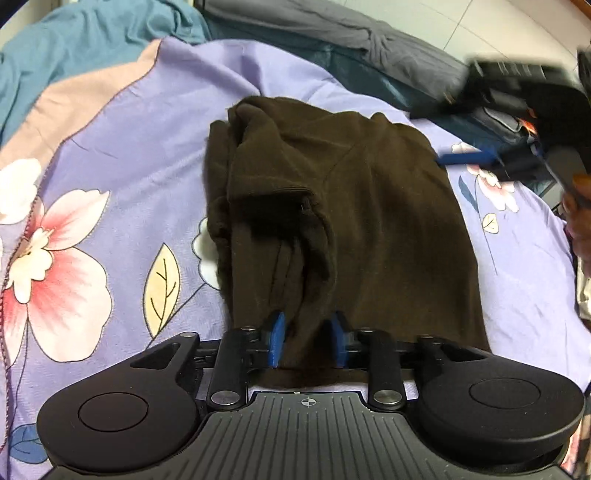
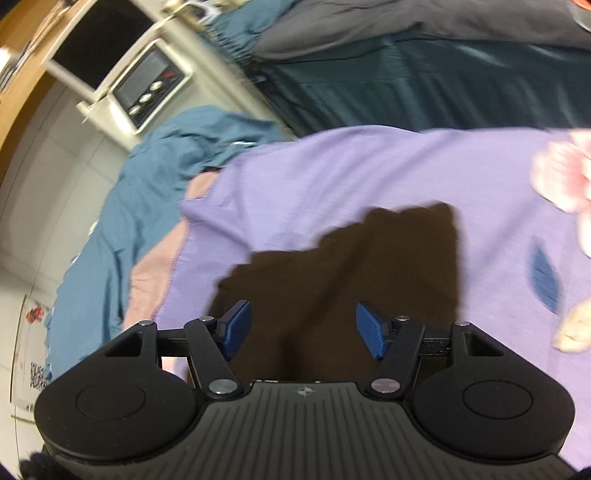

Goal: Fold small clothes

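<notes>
A dark brown garment (image 1: 332, 206) lies partly folded on a purple floral bedspread (image 1: 110, 155). My left gripper (image 1: 307, 339) is shut on the near edge of the brown garment, with cloth bunched between its blue pads (image 1: 277, 338). My right gripper (image 2: 306, 330) is open with its blue pads (image 2: 371, 332) wide apart, held above the brown garment (image 2: 351, 269); nothing sits between them. The right gripper also shows in the left wrist view (image 1: 465, 158), blurred, at the garment's far right side.
A teal blanket (image 1: 74, 40) and a grey blanket (image 1: 332, 29) lie at the far side of the bed. In the right wrist view a white cabinet with a control panel (image 2: 147, 88) stands on the tiled floor beyond the bed edge.
</notes>
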`<state>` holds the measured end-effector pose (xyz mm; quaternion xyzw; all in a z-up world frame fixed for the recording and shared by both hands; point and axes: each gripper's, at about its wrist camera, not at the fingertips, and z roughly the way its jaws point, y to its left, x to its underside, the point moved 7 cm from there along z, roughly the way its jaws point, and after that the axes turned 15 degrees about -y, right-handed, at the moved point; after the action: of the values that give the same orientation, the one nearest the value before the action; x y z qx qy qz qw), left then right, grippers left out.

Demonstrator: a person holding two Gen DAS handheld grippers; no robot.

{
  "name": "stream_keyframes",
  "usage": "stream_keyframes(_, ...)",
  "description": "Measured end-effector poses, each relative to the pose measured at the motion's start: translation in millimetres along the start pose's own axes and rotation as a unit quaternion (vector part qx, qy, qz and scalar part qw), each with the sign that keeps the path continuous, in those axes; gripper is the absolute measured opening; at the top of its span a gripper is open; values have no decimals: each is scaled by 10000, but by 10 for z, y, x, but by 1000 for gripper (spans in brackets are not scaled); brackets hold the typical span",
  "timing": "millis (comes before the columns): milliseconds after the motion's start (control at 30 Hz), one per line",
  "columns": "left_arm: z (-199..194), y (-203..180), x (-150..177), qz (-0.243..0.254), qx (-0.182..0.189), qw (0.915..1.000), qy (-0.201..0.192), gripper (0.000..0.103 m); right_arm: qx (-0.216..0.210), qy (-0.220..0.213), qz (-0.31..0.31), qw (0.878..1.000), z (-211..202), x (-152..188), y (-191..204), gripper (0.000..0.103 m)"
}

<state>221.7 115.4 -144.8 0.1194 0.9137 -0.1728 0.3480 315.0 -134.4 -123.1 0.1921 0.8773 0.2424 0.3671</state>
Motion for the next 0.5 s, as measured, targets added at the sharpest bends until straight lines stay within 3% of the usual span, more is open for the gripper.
stream_keyframes(33, -9, 11, 26, 13, -34, 10000, 65, 37, 71, 15, 103, 9999, -47, 28, -112, 69)
stream_keyframes(100, -91, 52, 40, -161, -20, 9999, 9, 34, 162, 42, 361, 9992, -131, 98, -316, 69)
stream_keyframes(233, -308, 190, 41, -536, 33, 9985, -85, 33, 177, -32, 873, 9960, -342, 239, -628, 70)
stream_keyframes(367, -395, 345, 19, -962, 377, 9945, -147, 37, -18, -53, 1380, 9904, -471, 367, -858, 81)
stream_keyframes(400, -399, 373, -21, -1005, 471, 9937, -172, 42, -37, -46, 1484, 9889, -482, 390, -902, 81)
stream_keyframes(433, -388, 416, -58, -1082, 521, 9927, -144, 72, -60, -47, 1606, 9870, -492, 412, -954, 81)
stream_keyframes(467, -379, 462, -107, -1213, 568, 9909, -130, 82, -99, -46, 1737, 9847, -500, 429, -1004, 81)
stream_keyframes(500, -396, 503, -158, -1358, 578, 9889, -144, 103, -144, -58, 1902, 9816, -510, 443, -1063, 81)
